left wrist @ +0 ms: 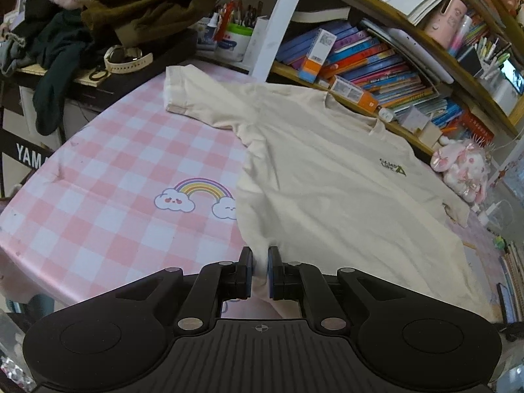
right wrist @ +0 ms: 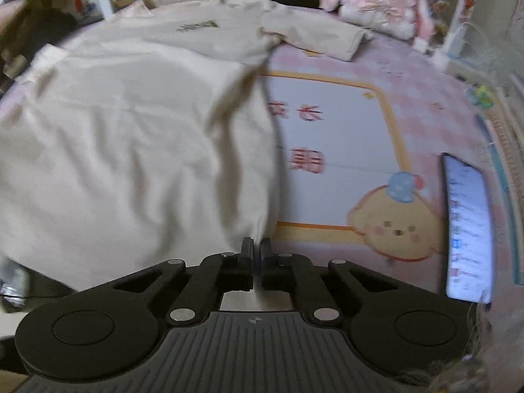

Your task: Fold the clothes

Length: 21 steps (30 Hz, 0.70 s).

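A cream shirt [left wrist: 327, 177] lies spread front-up on the pink checked table [left wrist: 108, 177], collar far. The left gripper [left wrist: 260, 262] pinches its near left hem corner. The right gripper [right wrist: 256, 249] is nearly closed at the near right corner, seemingly nipping cloth; blur hides it.
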{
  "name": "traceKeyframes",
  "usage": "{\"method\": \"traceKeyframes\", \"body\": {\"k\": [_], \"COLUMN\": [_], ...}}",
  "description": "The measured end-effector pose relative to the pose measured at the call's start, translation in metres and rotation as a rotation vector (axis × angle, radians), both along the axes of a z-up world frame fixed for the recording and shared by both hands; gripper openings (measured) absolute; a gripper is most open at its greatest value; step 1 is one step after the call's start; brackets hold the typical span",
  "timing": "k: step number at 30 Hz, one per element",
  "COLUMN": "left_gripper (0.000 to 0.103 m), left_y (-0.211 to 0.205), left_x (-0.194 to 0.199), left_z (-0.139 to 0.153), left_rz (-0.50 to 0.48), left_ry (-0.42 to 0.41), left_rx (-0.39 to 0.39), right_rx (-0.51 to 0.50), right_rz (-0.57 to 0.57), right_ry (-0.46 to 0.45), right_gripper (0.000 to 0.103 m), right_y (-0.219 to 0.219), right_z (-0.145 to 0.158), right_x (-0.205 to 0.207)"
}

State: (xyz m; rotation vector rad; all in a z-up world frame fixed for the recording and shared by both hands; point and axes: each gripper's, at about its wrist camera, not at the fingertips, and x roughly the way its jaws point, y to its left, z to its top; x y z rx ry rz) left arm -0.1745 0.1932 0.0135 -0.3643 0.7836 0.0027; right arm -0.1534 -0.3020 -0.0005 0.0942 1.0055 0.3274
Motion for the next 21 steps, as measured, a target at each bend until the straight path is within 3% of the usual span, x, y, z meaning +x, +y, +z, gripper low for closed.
{"method": "traceKeyframes", "body": {"k": [1, 4, 5, 7, 8, 12, 20, 21], "left_gripper": [0.008, 0.008, 0.008, 0.008, 0.008, 0.008, 0.009, 0.010], "left_y": [0.000, 0.003, 0.004, 0.006, 0.006, 0.007, -0.025, -0.044], "left_x": [0.000, 0.000, 0.000, -0.001, -0.002, -0.005, 0.027, 0.042], "left_z": [0.000, -0.001, -0.002, -0.002, -0.002, 0.005, 0.019, 0.027], "left_rz": [0.000, 0.019, 0.026, 0.033, 0.037, 0.036, 0.012, -0.054], "left_ry": [0.000, 0.008, 0.011, 0.022, 0.028, 0.026, -0.038, -0.053], "left_rx": [0.007, 0.009, 0.009, 0.008, 0.011, 0.008, -0.160, -0.142], "right_rx": [0.153, 0.317, 0.267, 0.031, -0.013, -0.020, -0.067, -0.071], "right_rz": [0.008, -0.036, -0.075, -0.153, -0.167, -0.133, -0.085, -0.082], "right_ry": [-0.009, -0.074, -0.082, -0.045, -0.012, 0.048, 0.042, 0.041], "right_gripper": [0.003, 0.003, 0.003, 0.003, 0.003, 0.003, 0.004, 0.004], "right_y": [-0.005, -0.020, -0.024, -0.028, -0.031, -0.027, -0.012, -0.011], "right_z": [0.013, 0.042, 0.044, 0.028, 0.018, -0.007, -0.020, -0.020], "right_x": [-0.005, -0.017, -0.019, -0.017, -0.016, -0.012, -0.008, -0.009]}}
